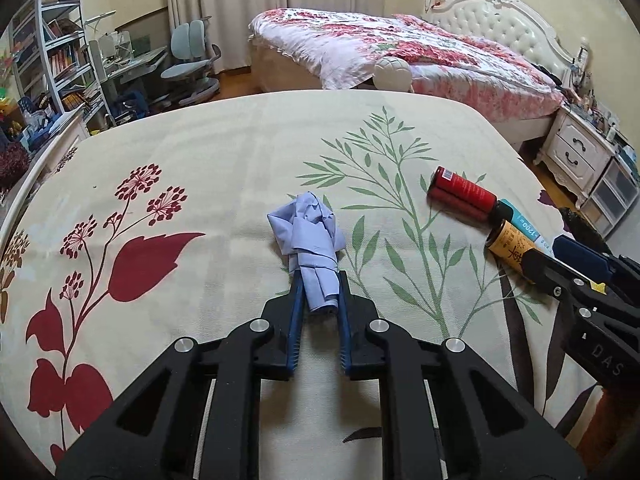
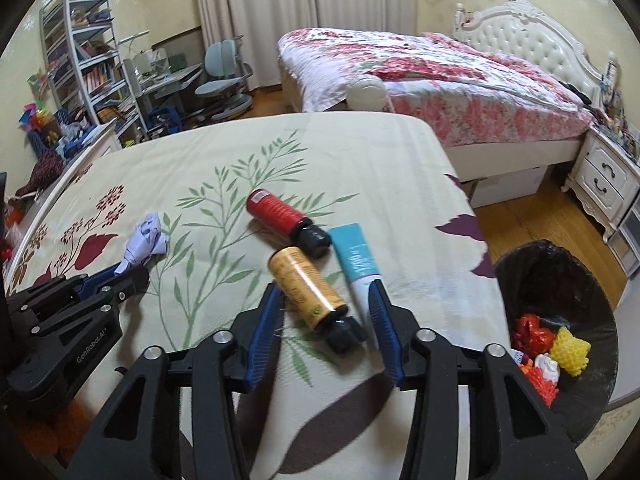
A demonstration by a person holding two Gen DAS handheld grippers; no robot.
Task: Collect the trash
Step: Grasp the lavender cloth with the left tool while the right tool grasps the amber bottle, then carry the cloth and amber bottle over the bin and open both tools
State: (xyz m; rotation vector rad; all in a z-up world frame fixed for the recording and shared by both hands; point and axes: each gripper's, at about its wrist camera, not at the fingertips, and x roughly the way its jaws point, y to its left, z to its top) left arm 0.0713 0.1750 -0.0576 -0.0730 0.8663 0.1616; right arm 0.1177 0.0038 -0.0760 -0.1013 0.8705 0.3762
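My left gripper (image 1: 319, 280) is shut on a crumpled light-blue paper wad (image 1: 310, 236) on the floral tablecloth; it also shows in the right wrist view (image 2: 144, 240). My right gripper (image 2: 326, 292) is open, its fingers on either side of a yellow bottle with a black cap (image 2: 310, 290), which lies on the cloth. A red bottle with a black cap (image 2: 286, 216) and a teal-and-white tube (image 2: 356, 258) lie just beyond. The red bottle (image 1: 462, 192) and yellow bottle (image 1: 510, 246) also show in the left wrist view.
A black-lined trash bin (image 2: 560, 280) stands on the floor right of the table and holds red, yellow and white scraps. The table (image 1: 224, 148) wears a cream floral cloth. A bed (image 1: 400, 48), a nightstand (image 1: 580, 152) and shelves (image 1: 60, 60) stand behind.
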